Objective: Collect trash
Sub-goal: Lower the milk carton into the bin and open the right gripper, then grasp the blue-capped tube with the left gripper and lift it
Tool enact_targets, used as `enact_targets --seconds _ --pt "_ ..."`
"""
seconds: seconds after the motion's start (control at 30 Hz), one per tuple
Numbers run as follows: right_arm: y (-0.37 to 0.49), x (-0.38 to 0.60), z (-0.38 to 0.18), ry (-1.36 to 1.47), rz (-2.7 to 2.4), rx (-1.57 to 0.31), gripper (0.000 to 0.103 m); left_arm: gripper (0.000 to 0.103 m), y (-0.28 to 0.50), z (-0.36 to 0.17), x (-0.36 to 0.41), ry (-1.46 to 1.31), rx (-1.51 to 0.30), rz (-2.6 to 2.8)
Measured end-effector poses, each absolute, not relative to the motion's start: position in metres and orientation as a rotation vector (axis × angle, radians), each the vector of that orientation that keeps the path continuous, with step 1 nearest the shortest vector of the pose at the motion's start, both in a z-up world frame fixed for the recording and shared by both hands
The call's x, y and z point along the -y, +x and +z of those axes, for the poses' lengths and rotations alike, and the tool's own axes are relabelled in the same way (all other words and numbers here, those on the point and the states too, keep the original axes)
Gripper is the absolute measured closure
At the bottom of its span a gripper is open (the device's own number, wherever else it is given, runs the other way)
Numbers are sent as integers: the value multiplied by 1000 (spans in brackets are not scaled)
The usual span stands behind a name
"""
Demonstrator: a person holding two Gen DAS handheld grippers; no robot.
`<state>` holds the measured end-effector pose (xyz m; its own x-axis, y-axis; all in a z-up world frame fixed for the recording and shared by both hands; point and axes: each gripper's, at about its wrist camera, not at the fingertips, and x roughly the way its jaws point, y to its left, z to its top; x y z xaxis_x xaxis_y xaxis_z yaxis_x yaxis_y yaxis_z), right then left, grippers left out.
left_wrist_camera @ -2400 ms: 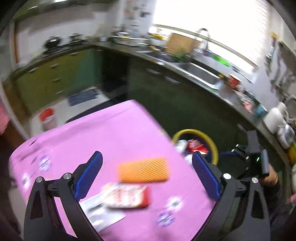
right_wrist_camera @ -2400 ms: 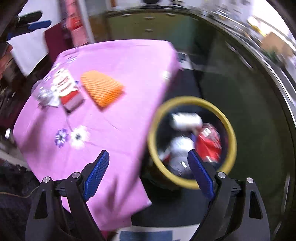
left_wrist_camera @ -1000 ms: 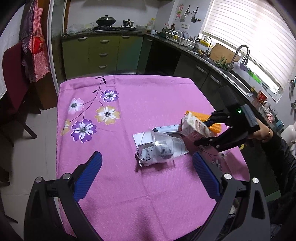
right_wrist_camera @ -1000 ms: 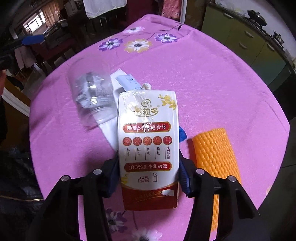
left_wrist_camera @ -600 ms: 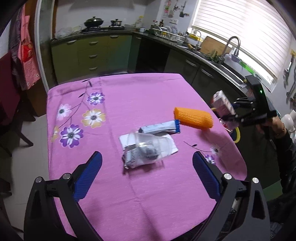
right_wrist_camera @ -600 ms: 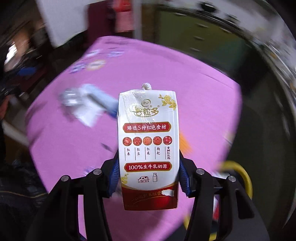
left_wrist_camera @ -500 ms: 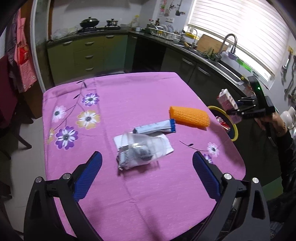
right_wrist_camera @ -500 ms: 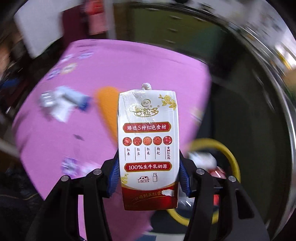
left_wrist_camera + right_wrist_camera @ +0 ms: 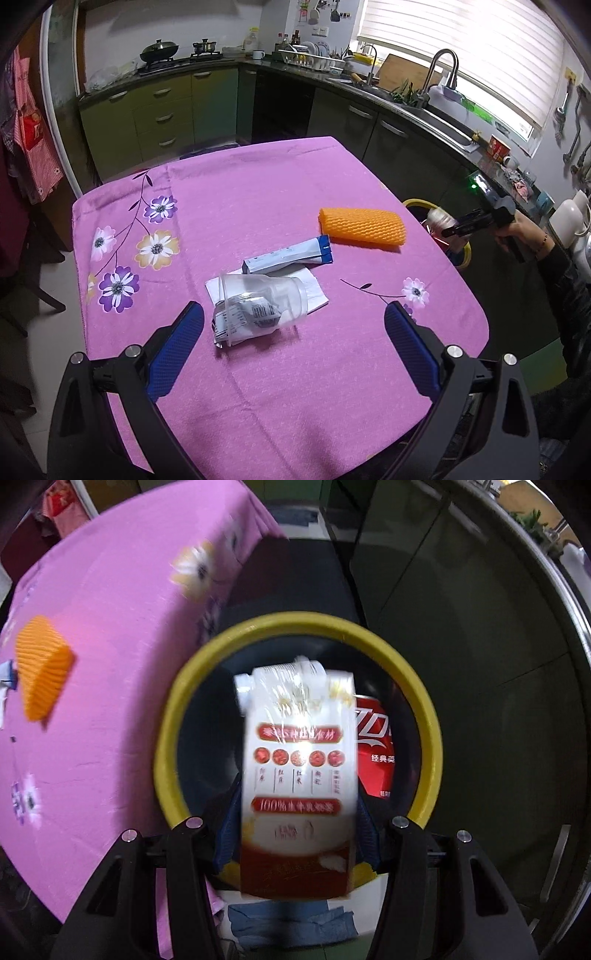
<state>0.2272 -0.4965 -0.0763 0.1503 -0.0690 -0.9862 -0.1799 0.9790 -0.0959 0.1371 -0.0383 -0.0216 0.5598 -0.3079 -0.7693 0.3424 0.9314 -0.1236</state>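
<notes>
The pink flowered table (image 9: 280, 192) takes up most of the room ahead, and tucked low against its far corner stands the yellow-rimmed bin (image 9: 295, 627). Directly over the bin's mouth, the right gripper (image 9: 295, 834) points down, its jaws clamped on the white-and-red milk carton (image 9: 297, 775). Below the carton a red wrapper (image 9: 376, 753) and a white bottle (image 9: 280, 672) already lie inside.

The carton looks centred, so a clean drop seems likely; the risk I see is a tall box tipping as the jaws part, catching the rim and tumbling to the floor beside the blue cloth (image 9: 288, 919) there. The table edge sits close on one side, the dark cabinets on the other.

The left gripper (image 9: 291, 350) hangs spread wide and empty above the table. Near it lies a crumpled clear cup (image 9: 258, 308) on a white napkin (image 9: 314, 288), a blue-ended sachet (image 9: 288, 255) just behind, and an orange foam net (image 9: 362, 229) beyond.
</notes>
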Motion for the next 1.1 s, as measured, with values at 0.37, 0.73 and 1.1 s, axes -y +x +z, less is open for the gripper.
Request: enact_targets --seconds 0.37,0.73,1.1 --pt "224 497 -65 -199 45 -1363 44 10 149 -28 29 12 -932 -399" --pt "190 456 -37 -246 129 -1301 40 10 194 -49 8 -147 -1040 -494" --pt "188 435 -31 -286 156 -1287 39 10 256 -50 102 385 -1078 -724"
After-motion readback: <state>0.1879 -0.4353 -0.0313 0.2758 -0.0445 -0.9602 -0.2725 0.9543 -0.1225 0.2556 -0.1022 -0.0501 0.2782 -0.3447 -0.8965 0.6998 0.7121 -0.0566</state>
